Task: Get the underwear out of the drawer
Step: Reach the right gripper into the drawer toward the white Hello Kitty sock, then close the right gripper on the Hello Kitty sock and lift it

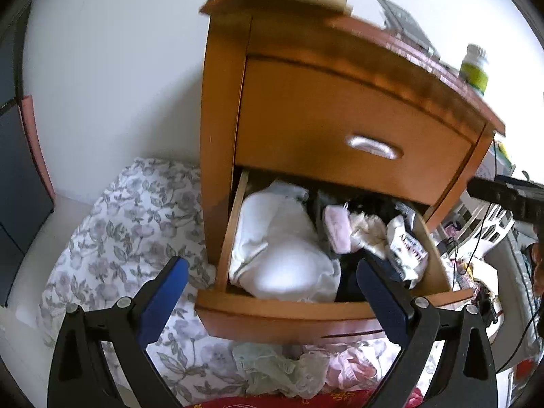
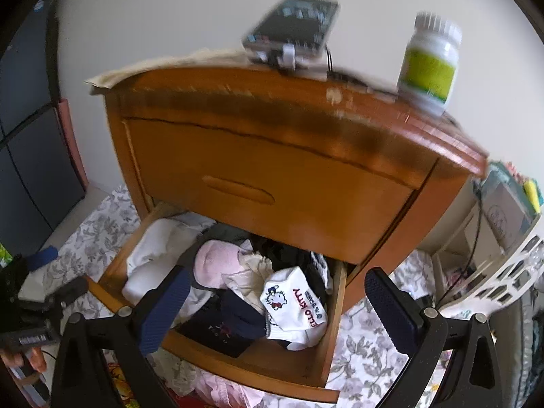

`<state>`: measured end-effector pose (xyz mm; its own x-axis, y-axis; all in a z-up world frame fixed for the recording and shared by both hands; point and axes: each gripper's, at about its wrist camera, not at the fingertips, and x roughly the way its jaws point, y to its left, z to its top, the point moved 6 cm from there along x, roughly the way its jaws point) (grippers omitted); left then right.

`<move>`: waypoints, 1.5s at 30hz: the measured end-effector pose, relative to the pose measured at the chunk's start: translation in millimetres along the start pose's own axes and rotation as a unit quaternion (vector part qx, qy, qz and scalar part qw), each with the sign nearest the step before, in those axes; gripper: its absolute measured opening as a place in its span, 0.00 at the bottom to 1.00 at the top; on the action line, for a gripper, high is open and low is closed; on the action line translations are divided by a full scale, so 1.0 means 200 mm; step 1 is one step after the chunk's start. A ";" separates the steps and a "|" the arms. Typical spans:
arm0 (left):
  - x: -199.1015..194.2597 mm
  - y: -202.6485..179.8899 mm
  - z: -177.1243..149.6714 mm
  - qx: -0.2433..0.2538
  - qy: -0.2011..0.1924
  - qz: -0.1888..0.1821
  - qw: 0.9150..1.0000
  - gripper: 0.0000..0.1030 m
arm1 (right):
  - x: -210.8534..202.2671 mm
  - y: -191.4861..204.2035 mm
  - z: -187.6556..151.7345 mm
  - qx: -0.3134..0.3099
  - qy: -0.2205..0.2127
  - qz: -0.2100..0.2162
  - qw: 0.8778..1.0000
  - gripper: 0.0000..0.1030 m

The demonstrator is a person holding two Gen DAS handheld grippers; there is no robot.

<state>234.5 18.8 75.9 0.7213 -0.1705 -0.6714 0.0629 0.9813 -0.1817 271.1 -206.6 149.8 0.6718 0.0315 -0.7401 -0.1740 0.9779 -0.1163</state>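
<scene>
With both the left gripper (image 1: pixel 272 282) and right gripper (image 2: pixel 277 292) spread wide and empty above the open drawer (image 1: pixel 282 309), drop one onto a single loose garment (image 2: pixel 217 263), not the heap

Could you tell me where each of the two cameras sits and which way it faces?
Left wrist: sits on the left gripper, looking down into the open drawer; its own blue-padded fingers show, and the right gripper at the right edge.
Right wrist: sits on the right gripper, above the drawer's right half and the Hello Kitty sock; a hand holds the left gripper at left.
Shared: nightstand, white bottle.
</scene>
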 end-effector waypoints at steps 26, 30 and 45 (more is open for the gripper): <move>0.16 -0.08 -0.17 0.041 -0.001 -0.022 0.999 0.97 | 0.85 -0.06 -0.39 0.034 0.262 -0.062 0.962 0.85; 0.16 -0.06 -0.17 0.036 -0.004 -0.023 0.999 0.97 | 0.87 -0.12 -0.42 0.034 0.272 -0.077 0.959 0.80; 0.17 -0.06 -0.17 0.033 -0.005 -0.022 0.999 0.97 | 0.83 -0.17 -0.34 0.021 0.252 -0.088 0.964 0.30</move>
<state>235.3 -1.4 31.2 0.7241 -0.2130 -0.6560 0.1396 0.9767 -0.1630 338.8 -248.3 -14.0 0.2521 -0.2304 -0.9399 -0.0534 0.9665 -0.2512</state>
